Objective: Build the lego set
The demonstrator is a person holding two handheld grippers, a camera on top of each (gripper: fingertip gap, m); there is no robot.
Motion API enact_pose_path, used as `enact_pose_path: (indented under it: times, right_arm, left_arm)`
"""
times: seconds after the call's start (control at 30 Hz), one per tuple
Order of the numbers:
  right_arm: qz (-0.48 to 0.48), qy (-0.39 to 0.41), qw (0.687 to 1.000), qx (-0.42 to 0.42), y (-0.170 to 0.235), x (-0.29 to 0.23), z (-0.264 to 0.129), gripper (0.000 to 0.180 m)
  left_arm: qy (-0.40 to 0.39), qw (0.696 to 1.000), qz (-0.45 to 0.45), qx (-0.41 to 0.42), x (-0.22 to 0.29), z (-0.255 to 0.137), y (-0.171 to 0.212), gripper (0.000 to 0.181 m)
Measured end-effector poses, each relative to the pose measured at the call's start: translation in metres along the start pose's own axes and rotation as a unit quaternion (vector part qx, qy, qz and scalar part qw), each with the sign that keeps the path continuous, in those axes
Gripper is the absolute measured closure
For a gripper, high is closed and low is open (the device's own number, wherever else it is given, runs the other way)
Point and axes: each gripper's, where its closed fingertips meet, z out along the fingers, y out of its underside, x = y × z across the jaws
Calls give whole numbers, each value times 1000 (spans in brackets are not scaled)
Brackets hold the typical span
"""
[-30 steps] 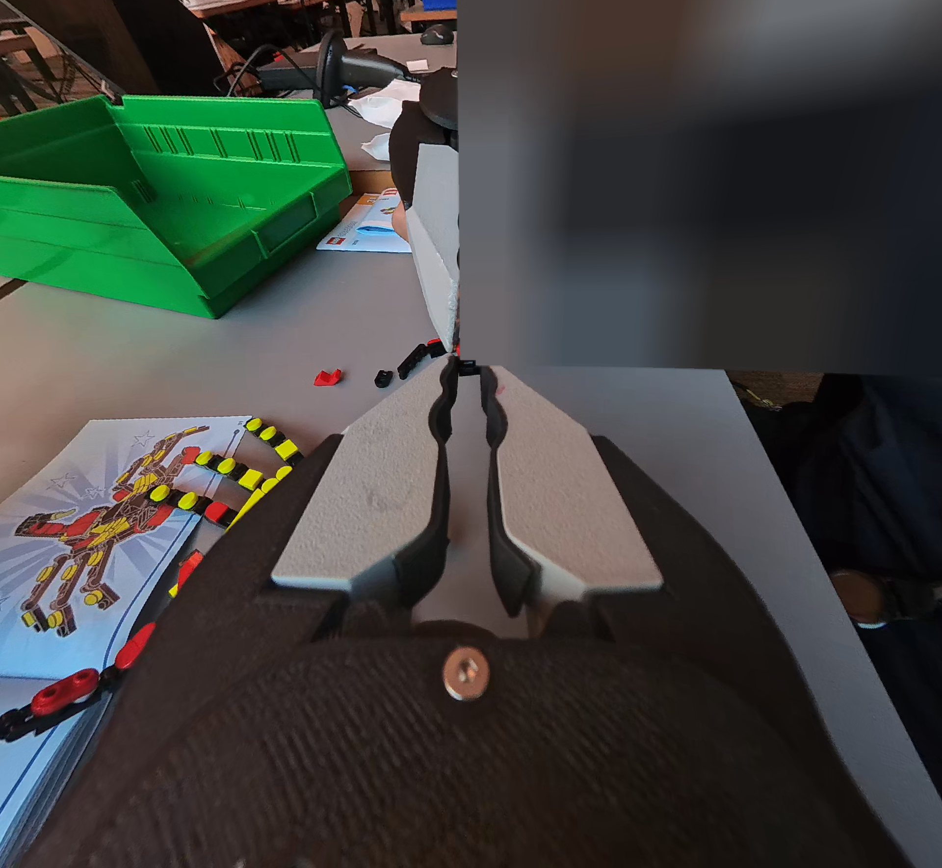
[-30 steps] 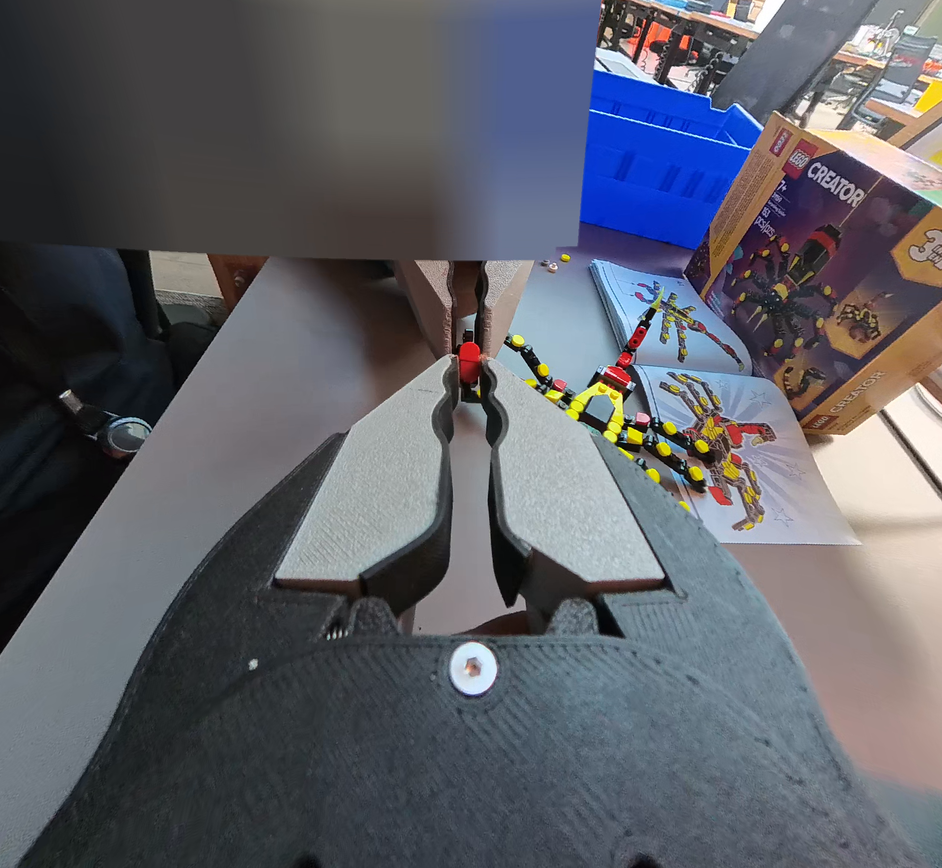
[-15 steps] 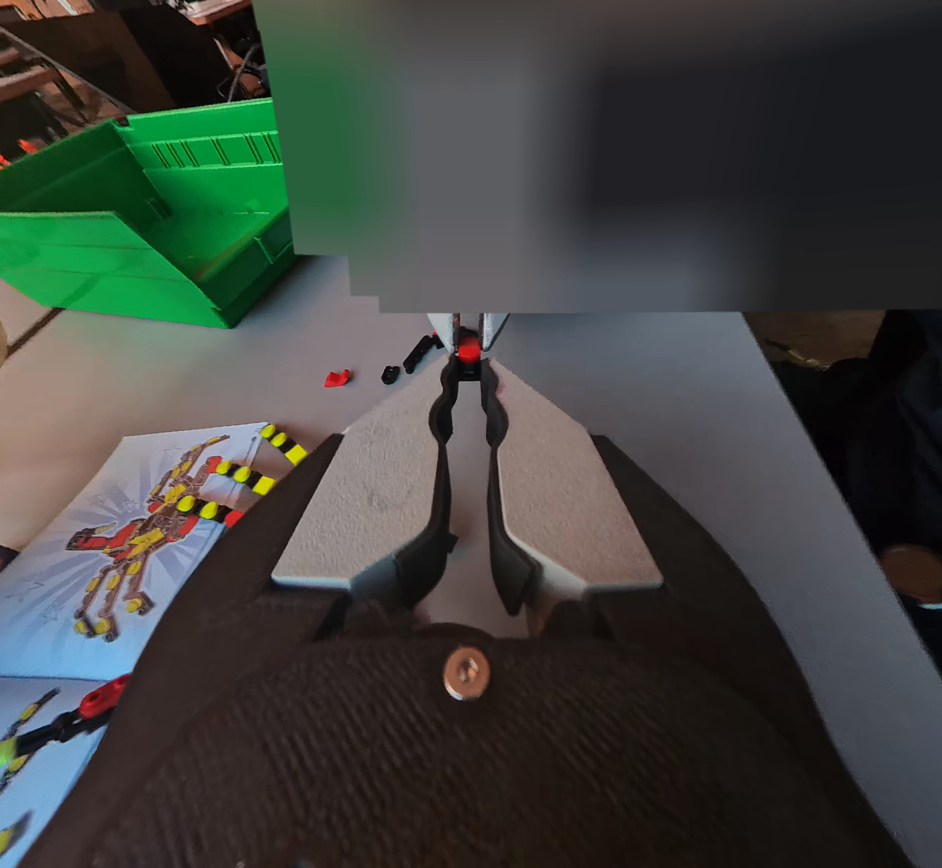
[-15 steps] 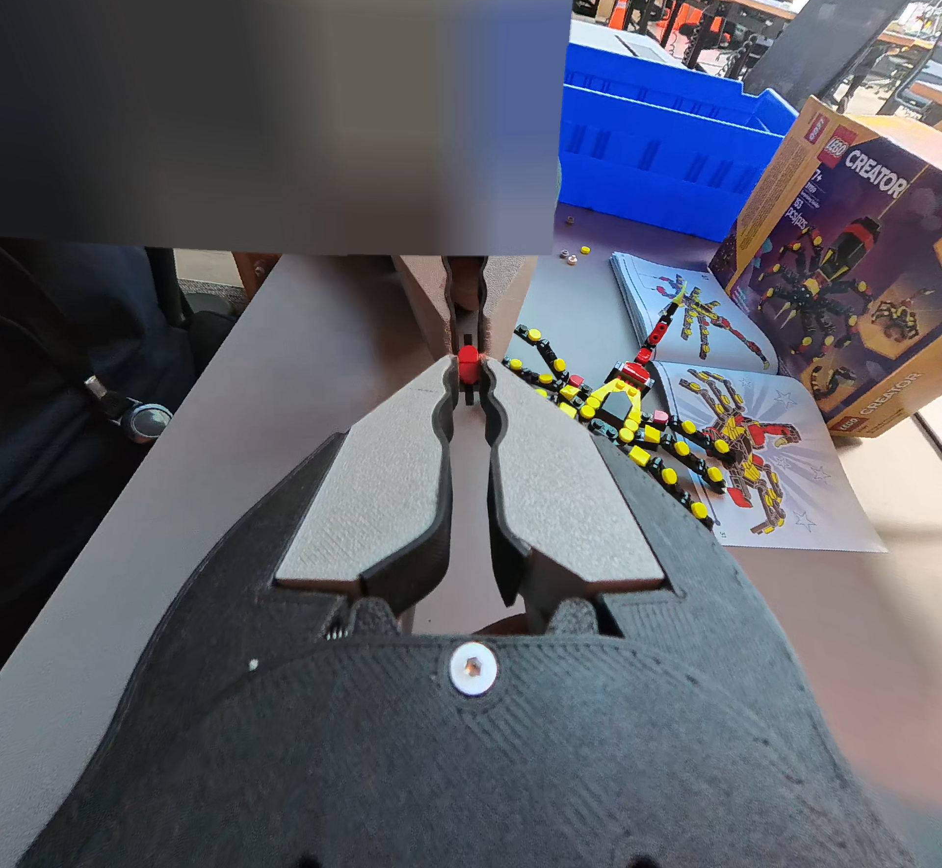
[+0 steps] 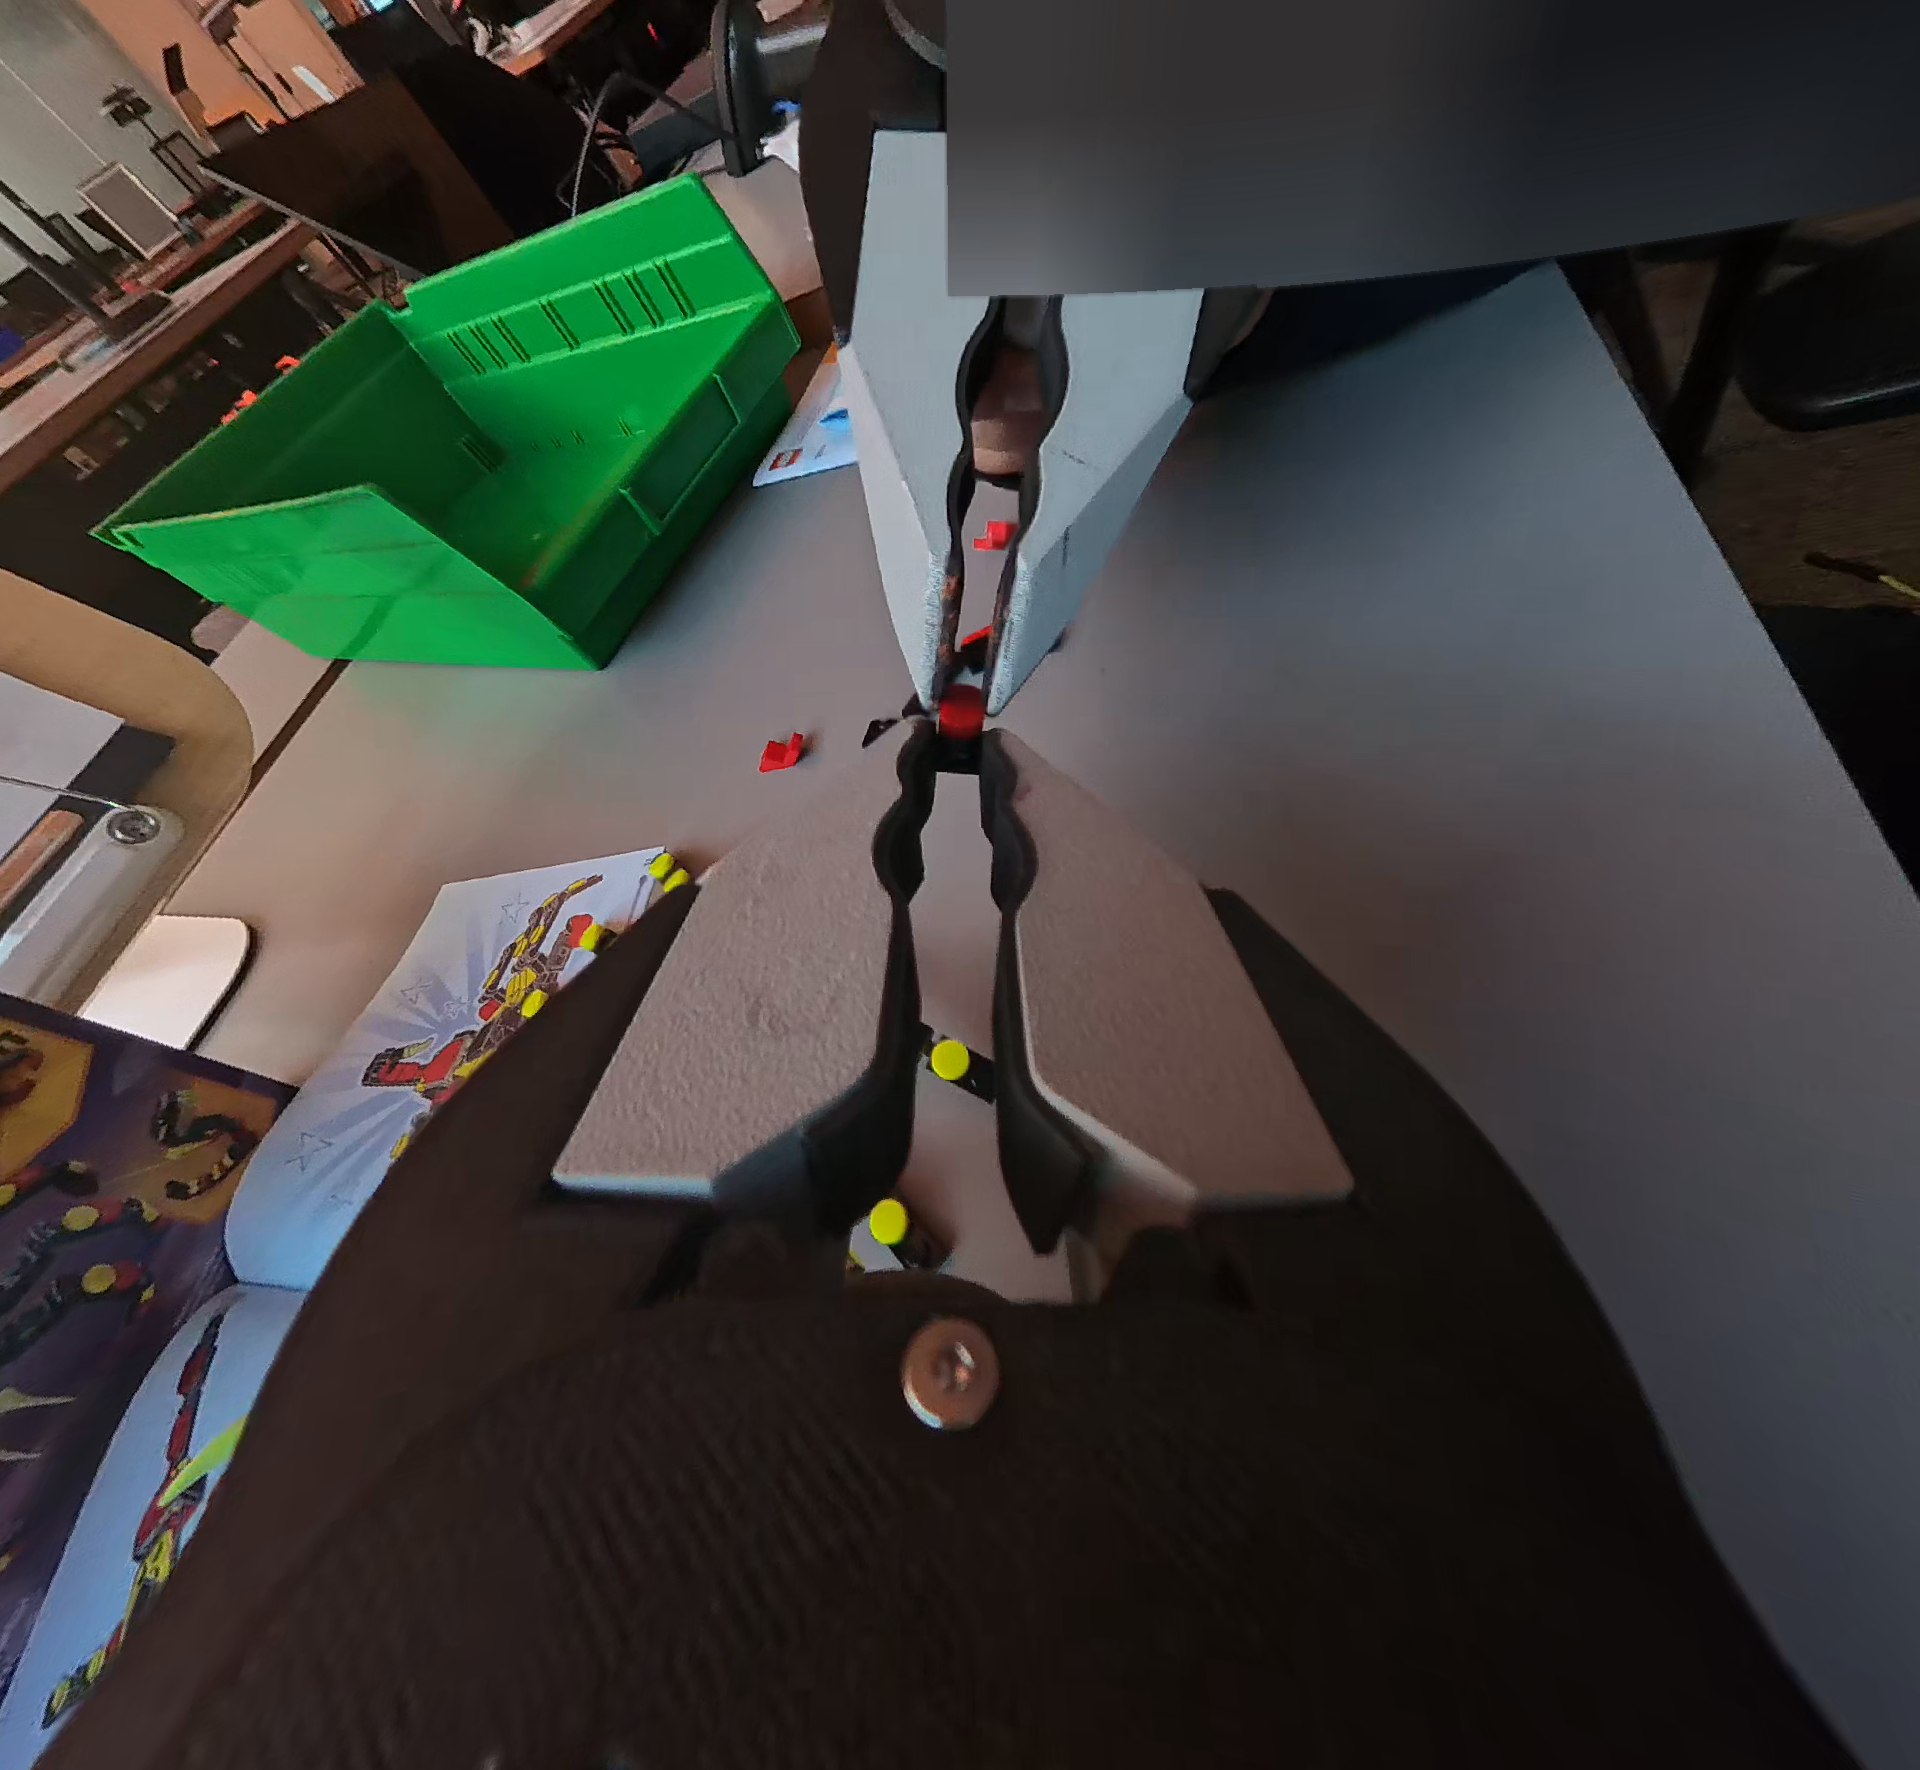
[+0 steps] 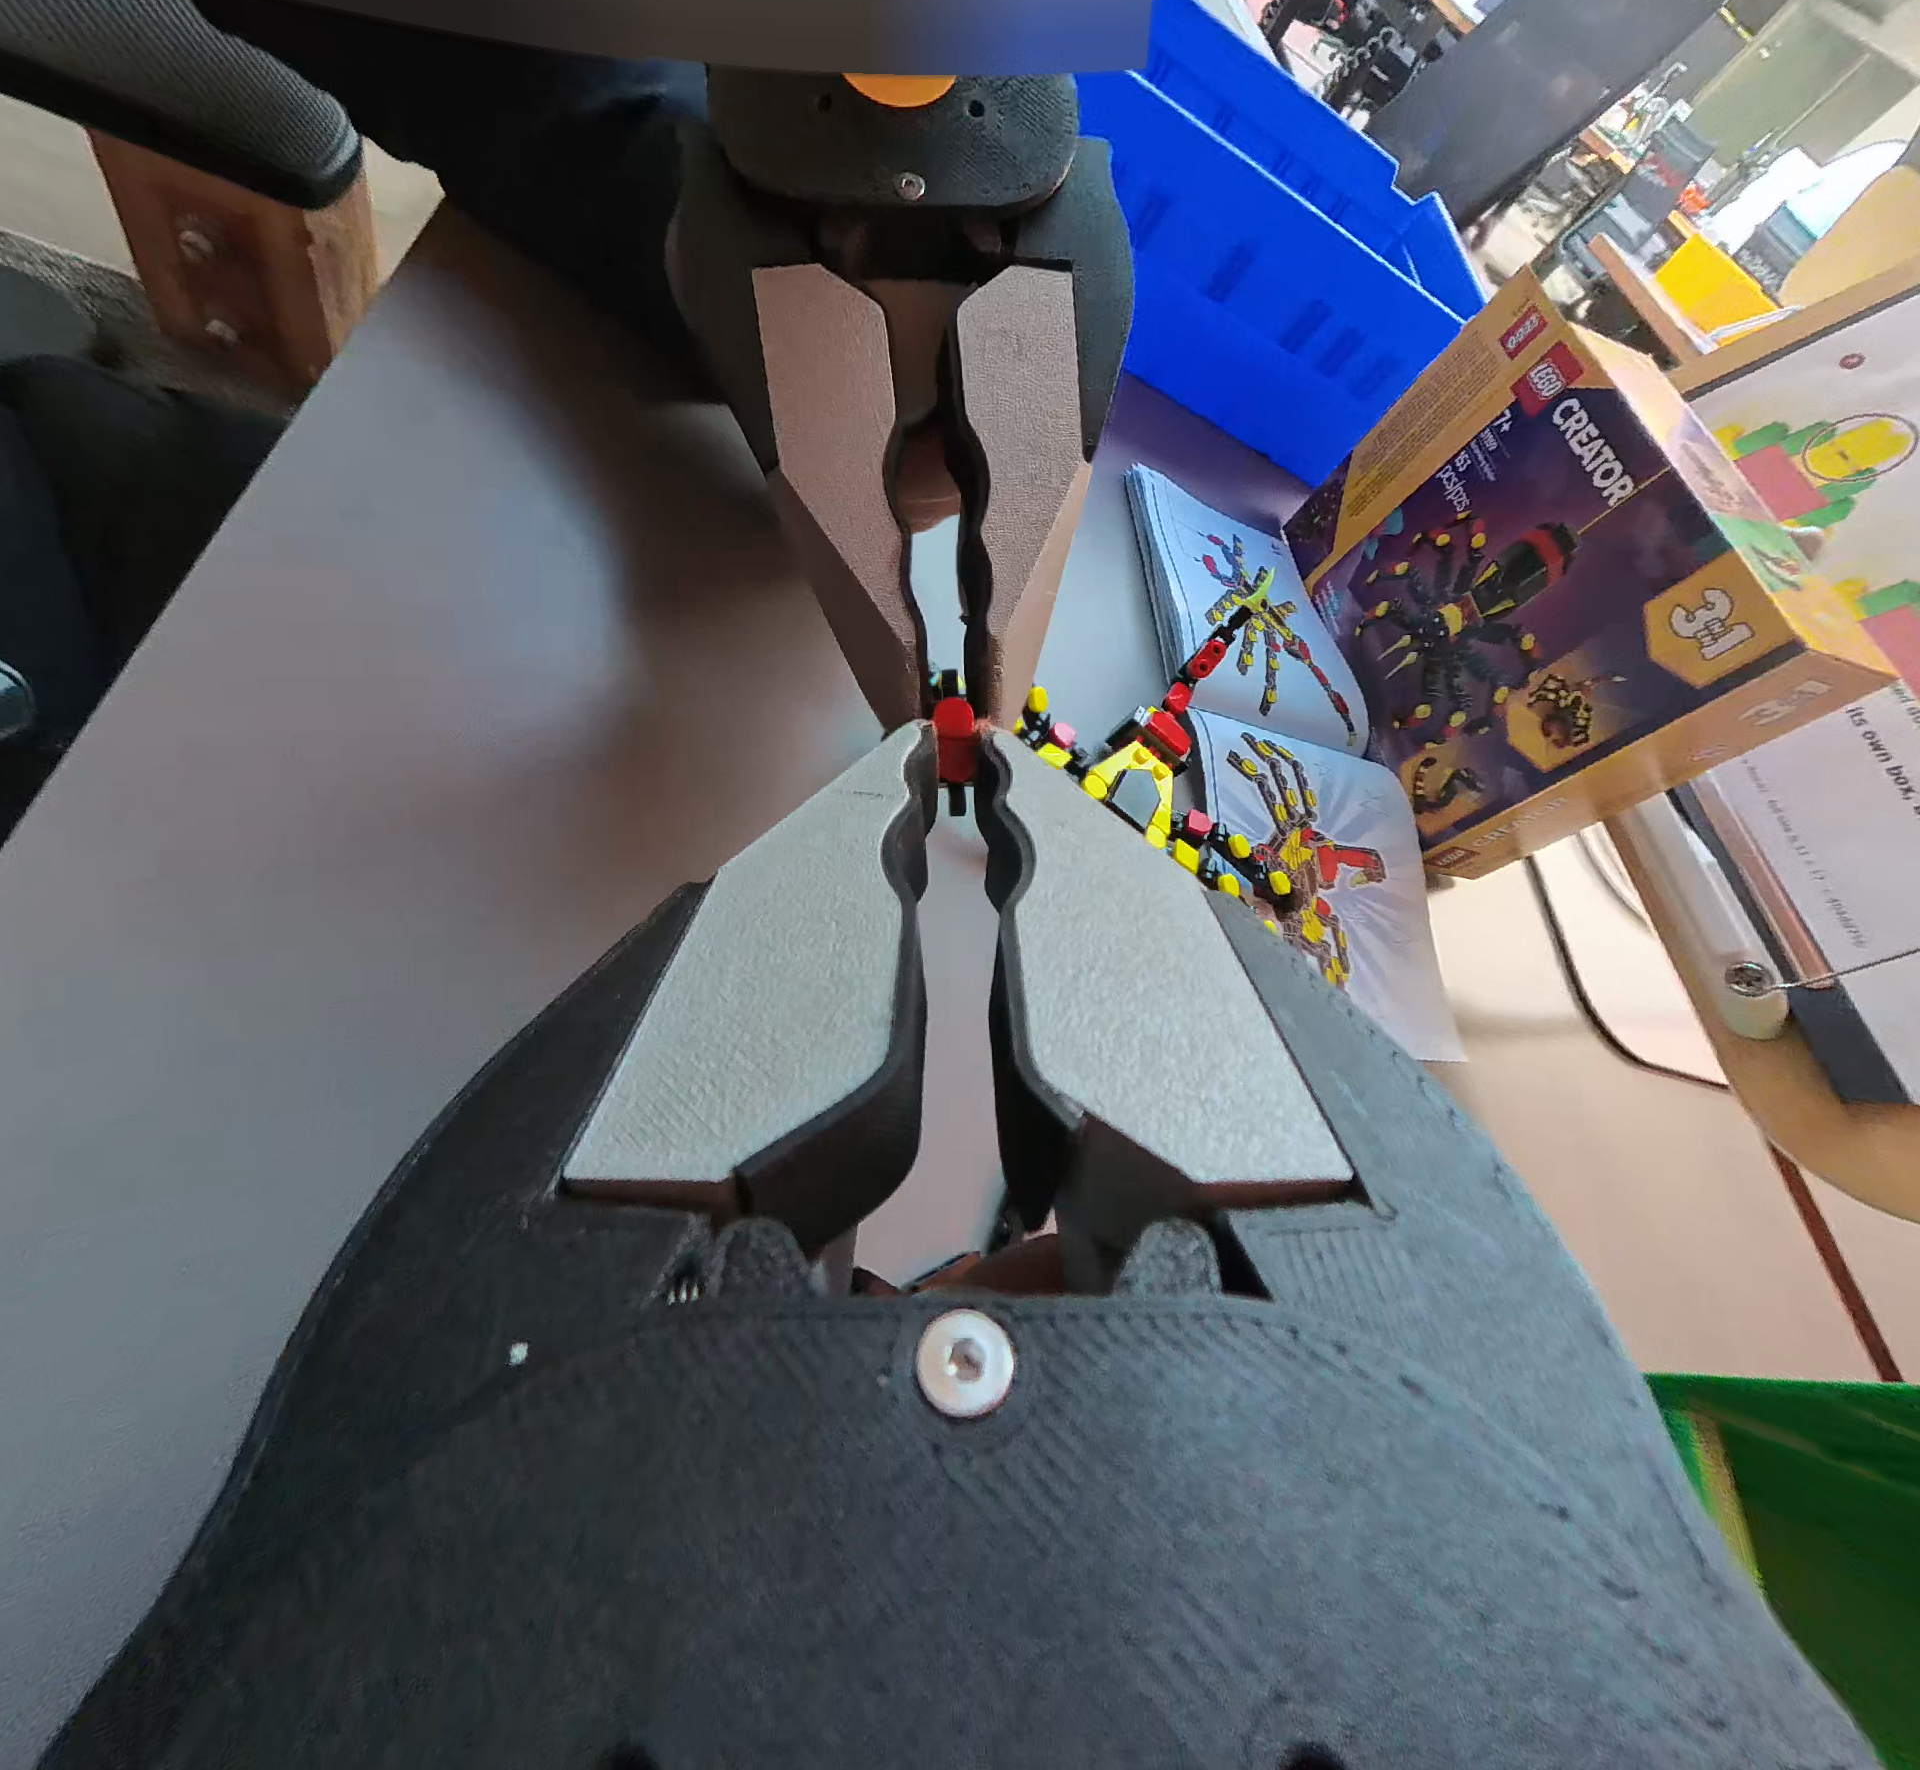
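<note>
My left gripper [image 5: 956, 762] is shut on a small black piece [image 5: 956, 766] at its tips. My right gripper [image 6: 956, 756] is shut on a small red piece [image 6: 953, 741] with a black stub under it. The two grippers meet tip to tip above the grey table [image 5: 1403, 681], and the red piece [image 5: 961, 710] touches the black one. The right gripper [image 5: 961, 694] faces me in the left wrist view. The left gripper [image 6: 956, 694] faces me in the right wrist view. The part-built black, yellow and red spider model [image 6: 1138, 764] lies on the table by the instruction booklets [image 6: 1309, 837].
A green bin [image 5: 468, 494] stands at the back left. Loose red [image 5: 781, 752] and black [image 5: 883, 731] pieces lie near the gripper tips. A blue bin [image 6: 1268, 297] and the set's box [image 6: 1558, 598] stand beside the booklets. The table edge runs close on the person's side. My two grippers' fingertips are within a few centimetres of each other.
Both grippers have tilted and lifted, so each view now looks down on the other gripper. The red and black pieces stay pressed together at the tips.
</note>
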Motion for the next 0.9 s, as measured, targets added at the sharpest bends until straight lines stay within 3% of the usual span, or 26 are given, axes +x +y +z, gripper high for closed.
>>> enact_pose_path:
  times: [0.2, 0.3, 0.4, 0.47, 0.63, 0.8, 0.9]
  right_arm:
    - [68, -4, 997, 34, -10, 8, -4, 177]
    - [107, 86, 988, 66, -8, 49, -29, 180]
    - [183, 80, 963, 183, -24, 75, -74, 180]
    - [210, 27, 957, 200, -27, 70, -76, 180]
    - [165, -44, 978, 117, -19, 30, -37, 172]
    - [85, -29, 994, 61, -14, 12, -17, 179]
    - [95, -21, 994, 56, -12, 15, -16, 178]
  left_arm:
    - [-46, 998, 49, 7, -8, -6, -10, 176]
    - [-58, 993, 94, -30, -5, -8, 1, 176]
    - [-37, 999, 28, -8, -4, -6, -2, 176]
    - [-35, 999, -9, 11, -10, -5, -5, 176]
    - [-6, 997, -72, 30, -10, -3, -4, 176]
    - [40, 979, -183, 86, -12, -7, -17, 176]
    - [53, 972, -208, 99, -14, -9, -19, 176]
